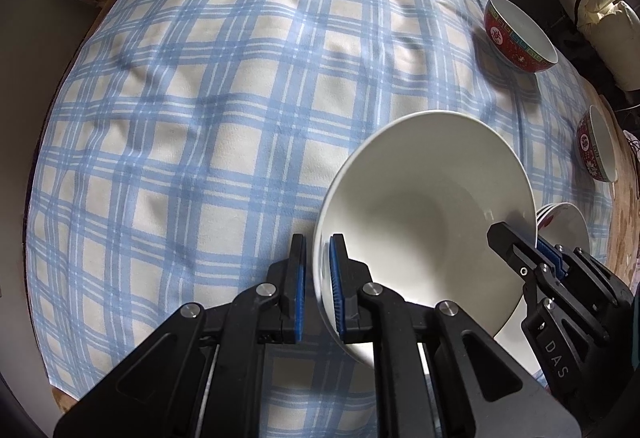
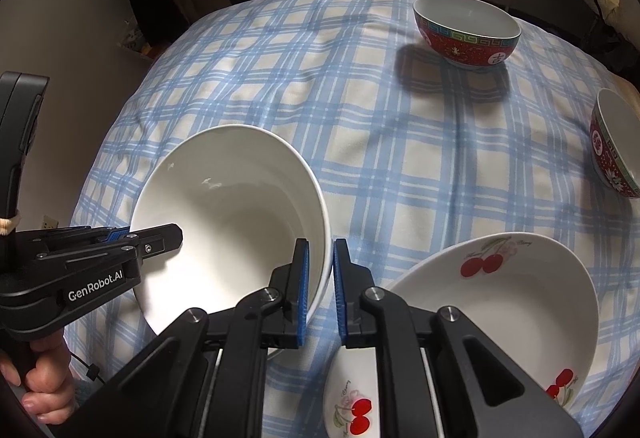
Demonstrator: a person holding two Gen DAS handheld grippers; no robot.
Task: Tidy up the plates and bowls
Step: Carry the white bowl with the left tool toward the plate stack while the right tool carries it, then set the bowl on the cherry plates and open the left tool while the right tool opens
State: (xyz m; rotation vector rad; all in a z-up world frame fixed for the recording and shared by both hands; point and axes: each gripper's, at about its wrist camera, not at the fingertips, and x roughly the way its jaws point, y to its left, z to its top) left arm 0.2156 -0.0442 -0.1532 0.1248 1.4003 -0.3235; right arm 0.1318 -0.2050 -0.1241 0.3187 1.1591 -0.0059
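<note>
White porcelain is filling the lower middle of both wrist views: a plain bowl (image 1: 424,205), tilted, is being held by its rim from two sides. At the bottom centre of the left view the left gripper (image 1: 318,266) is clamping the near rim, one pad outside the wall and one inside; the right gripper (image 1: 520,244), coming in from the lower right there, is pinching the opposite rim. In the right view that right gripper (image 2: 319,266) is sitting at bottom centre, nipping the bowl's wall. Whether the bowl's base is touching the checked cloth (image 1: 200,117) or hanging just above it cannot be told. Two cherry plates (image 2: 500,298) are lying stacked at the lower right of the right view, just beside the bowl. Two red bowls are standing well apart from it: one (image 2: 468,33) at the upper right, another (image 2: 618,145) at the right edge. Judging by this, the step in hand is carrying or setting down the white bowl with both tools. The next move is probably calling for levelling it, choosing a spot clear of the plates, and letting go evenly so it is not tipping, before gathering the red bowls.
</note>
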